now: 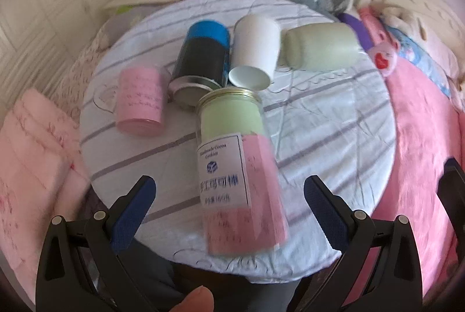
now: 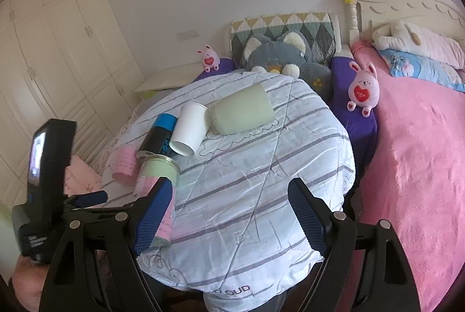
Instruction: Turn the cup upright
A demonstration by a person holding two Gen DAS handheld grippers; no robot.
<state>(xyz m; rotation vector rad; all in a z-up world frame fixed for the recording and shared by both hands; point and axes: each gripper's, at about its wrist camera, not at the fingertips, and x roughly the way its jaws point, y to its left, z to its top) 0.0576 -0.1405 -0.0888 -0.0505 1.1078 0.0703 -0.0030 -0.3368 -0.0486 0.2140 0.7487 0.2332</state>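
Several containers lie on their sides on a round table (image 1: 334, 137) covered by a striped white quilt. A clear jar with green and pink paper inside and a white label (image 1: 235, 166) lies nearest, its gold rim pointing away. My left gripper (image 1: 229, 193) is open, its blue pads either side of the jar's base end, not touching. Behind lie a pink cup (image 1: 139, 100), a blue and black can (image 1: 203, 56), a white paper cup (image 1: 254, 50) and a pale green cup (image 1: 319, 46). My right gripper (image 2: 229, 193) is open and empty above bare quilt; the jar (image 2: 158, 175) lies by its left finger.
A bed with a pink blanket (image 2: 421, 166) stands to the right. Plush toys (image 2: 363, 88) and a grey cushion (image 2: 284, 56) sit behind the table. A pink folded cloth (image 1: 32, 166) lies to the left. The left hand's device (image 2: 43, 166) shows in the right wrist view.
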